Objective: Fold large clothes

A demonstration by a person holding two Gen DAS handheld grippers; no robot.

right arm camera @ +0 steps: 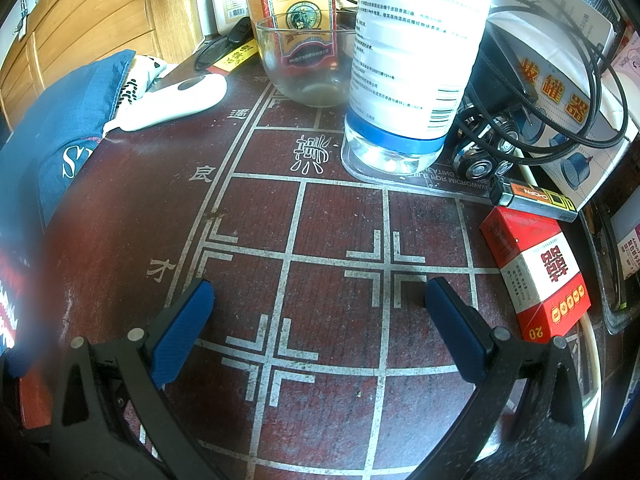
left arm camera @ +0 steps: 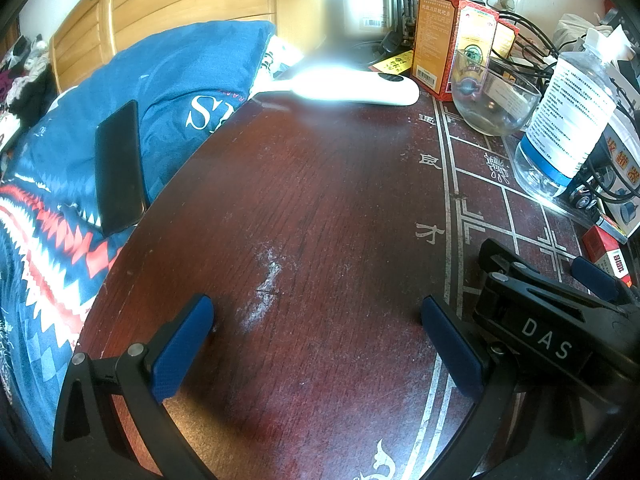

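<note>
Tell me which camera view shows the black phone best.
The left wrist view. There the black phone lies in full on the blue patterned bedding, just off the edge of the dark red table. The right wrist view shows none of it; only a strip of that bedding appears at its left edge.

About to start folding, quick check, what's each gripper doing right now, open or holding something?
Left gripper: open, holding nothing, over the dark red table.
Right gripper: open, holding nothing, over the same table.
</note>
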